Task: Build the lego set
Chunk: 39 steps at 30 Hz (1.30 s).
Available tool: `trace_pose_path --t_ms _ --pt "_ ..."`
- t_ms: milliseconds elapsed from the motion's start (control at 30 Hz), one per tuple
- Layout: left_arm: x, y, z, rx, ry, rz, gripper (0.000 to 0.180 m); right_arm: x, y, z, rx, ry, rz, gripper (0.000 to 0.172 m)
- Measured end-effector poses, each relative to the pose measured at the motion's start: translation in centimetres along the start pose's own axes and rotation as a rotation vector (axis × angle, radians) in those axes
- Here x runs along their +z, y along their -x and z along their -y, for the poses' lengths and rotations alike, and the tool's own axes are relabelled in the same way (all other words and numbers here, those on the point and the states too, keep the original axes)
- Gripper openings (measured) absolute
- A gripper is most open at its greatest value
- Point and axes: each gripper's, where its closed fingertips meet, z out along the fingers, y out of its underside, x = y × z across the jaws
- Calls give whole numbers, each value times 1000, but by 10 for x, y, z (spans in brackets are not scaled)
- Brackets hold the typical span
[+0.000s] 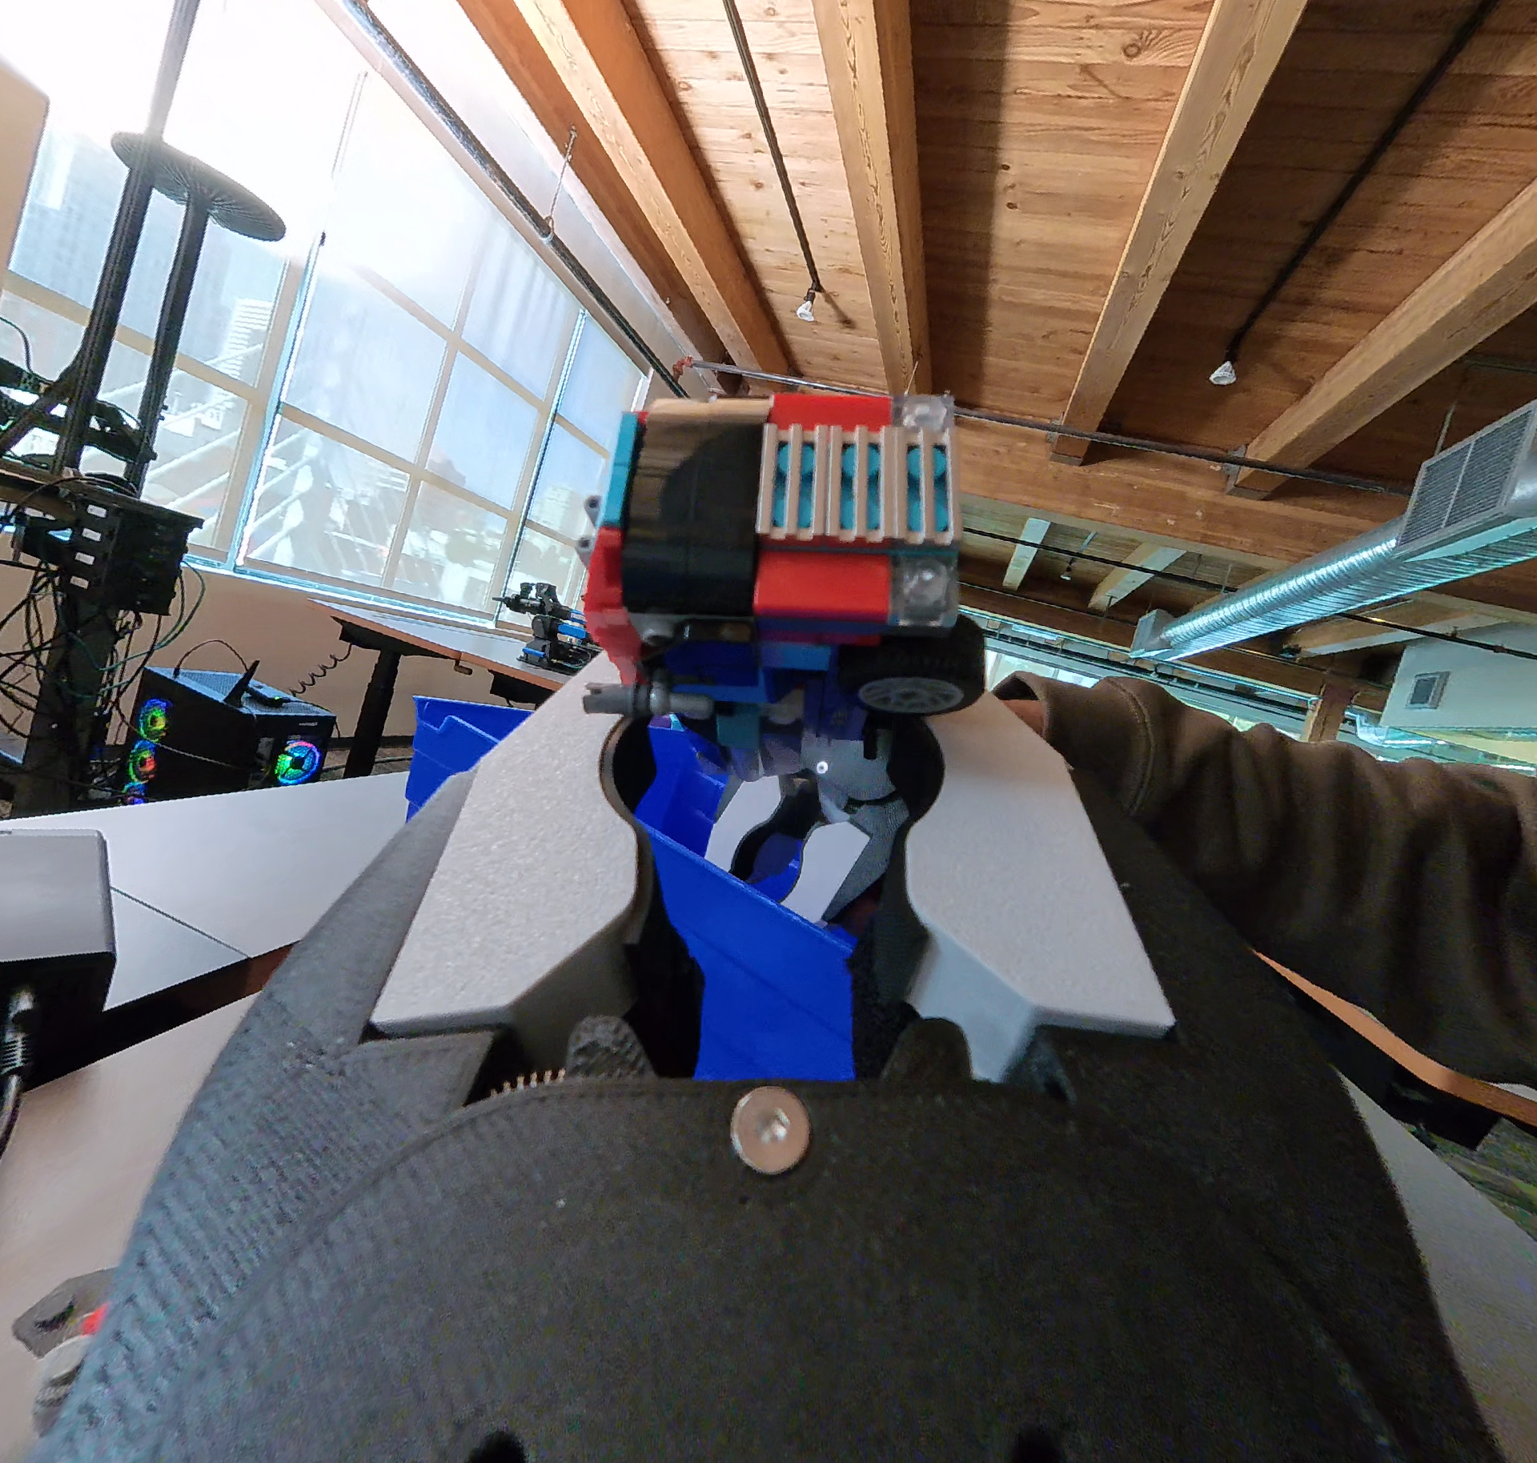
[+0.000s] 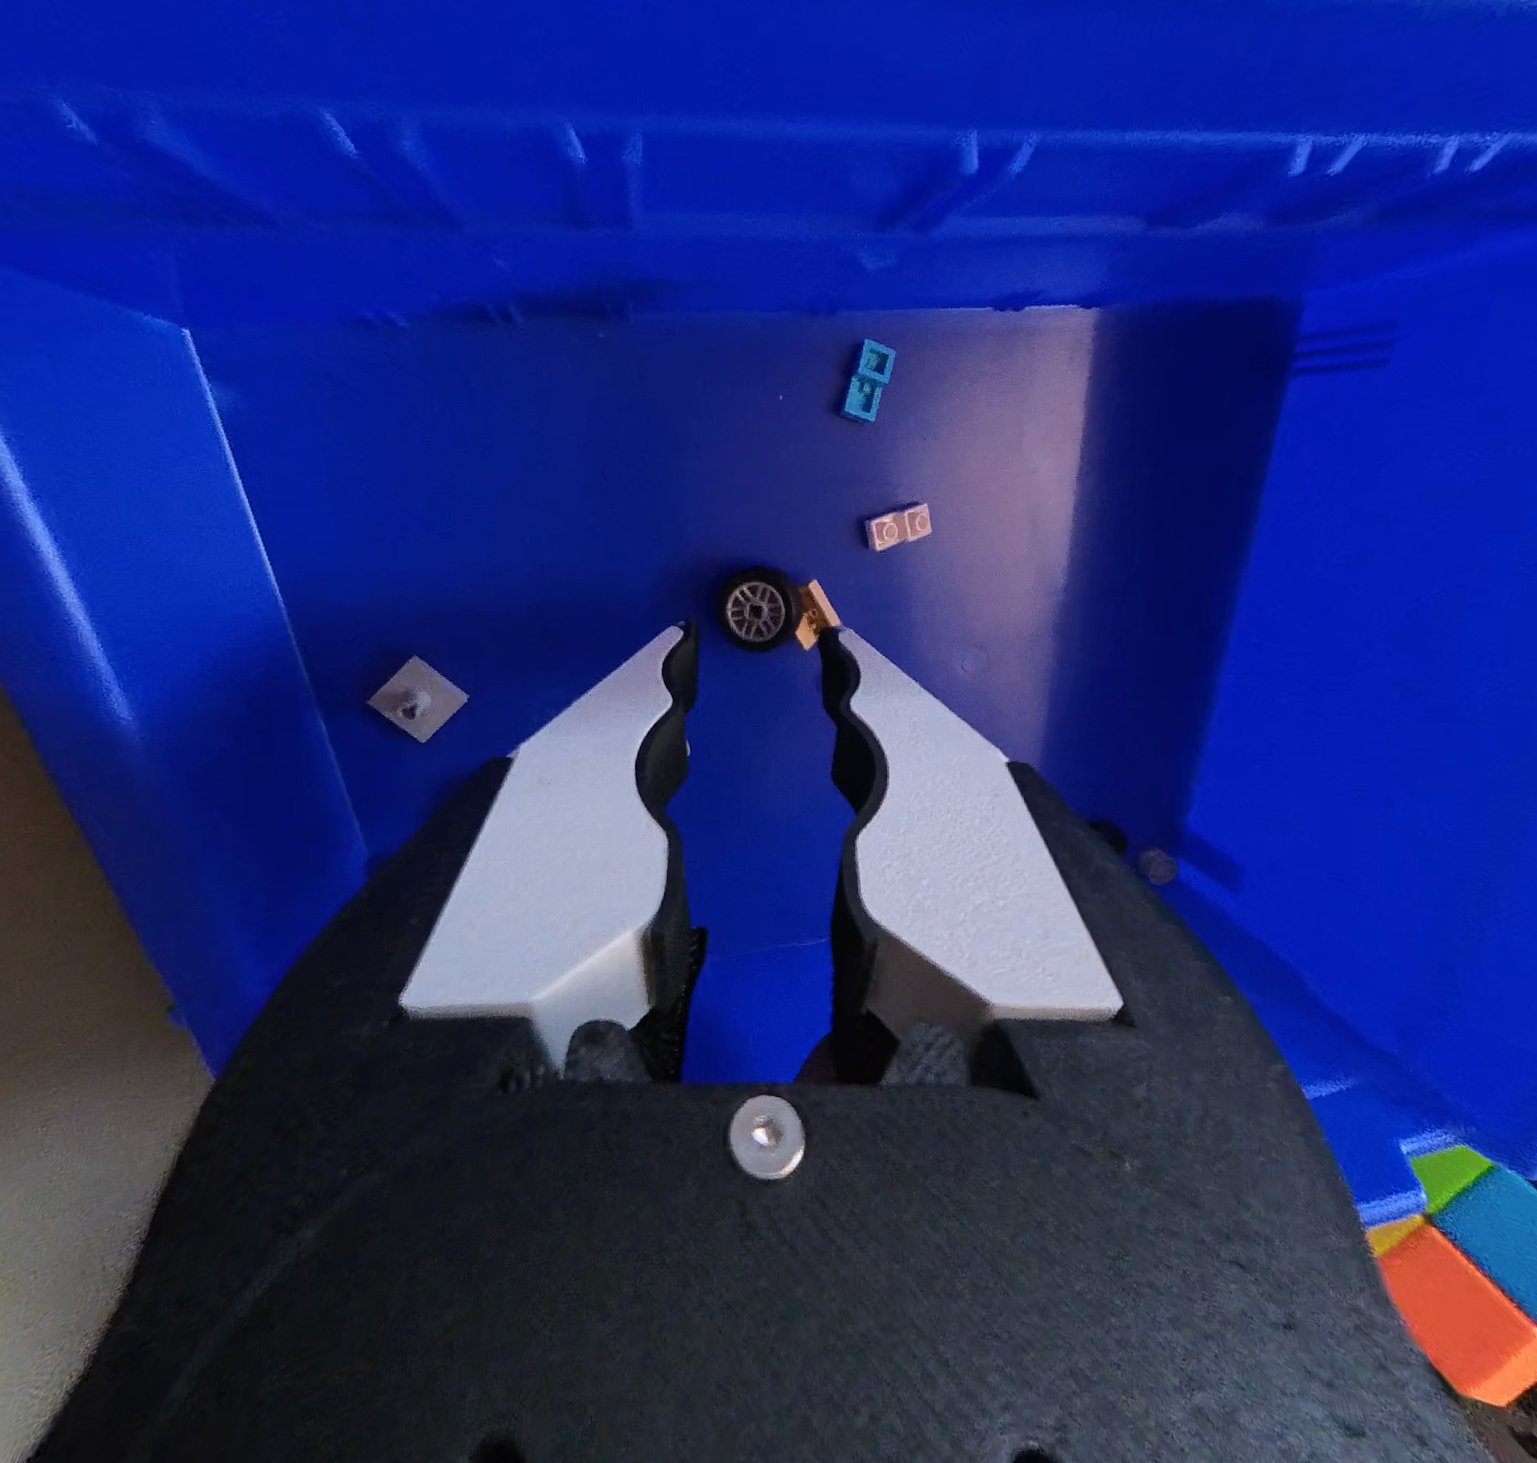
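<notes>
A: What has the left tool [image 1: 782,700] got?
B: It's clamped on a red, blue and black brick truck [image 1: 773,542], lifted above the blue bin [image 1: 748,924].
A: And the right tool [image 2: 761,633]?
B: Parted and bare, down inside the bin [image 2: 499,467]. A small black wheel [image 2: 758,610] lies just past its tips, an orange piece [image 2: 815,612] touching it, and 3 loose plates nearby.

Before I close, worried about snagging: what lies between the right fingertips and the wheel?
Right wrist view: bare blue bin floor before the wheel; a tan brick sits beside the right fingertip.
</notes>
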Motion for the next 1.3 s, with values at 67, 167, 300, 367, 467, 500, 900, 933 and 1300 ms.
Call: trace_pose_path --t_ms 67,167,300,367,467,500,900,933,1300 --pt "0 0 0 -3 -3 -2 56 3 1 0 -10 12 -4 32" --pt "-1 -1 1 -6 -6 -3 56 9 1 -3 -20 45 -19 30" --pt "-2 -2 2 -13 -13 -9 56 13 -1 -4 -19 54 -47 22" --pt "-3 -2 2 -17 -17 -10 56 10 -1 0 1 23 -46 22" --pt "-5 -4 4 -28 -26 -17 56 -3 3 4 32 -22 -43 22" --pt "-6 -5 4 -34 -29 -22 55 -11 5 7 46 -48 -45 22" --pt "-31 -33 6 -36 -40 -40 56 -184 107 103 101 -805 79 20" --pt "-35 -37 6 -30 -37 -35 55 -192 121 113 78 -841 122 20" --pt "-47 -83 -11 -15 -24 -81 56 -186 168 163 -65 -846 230 20"
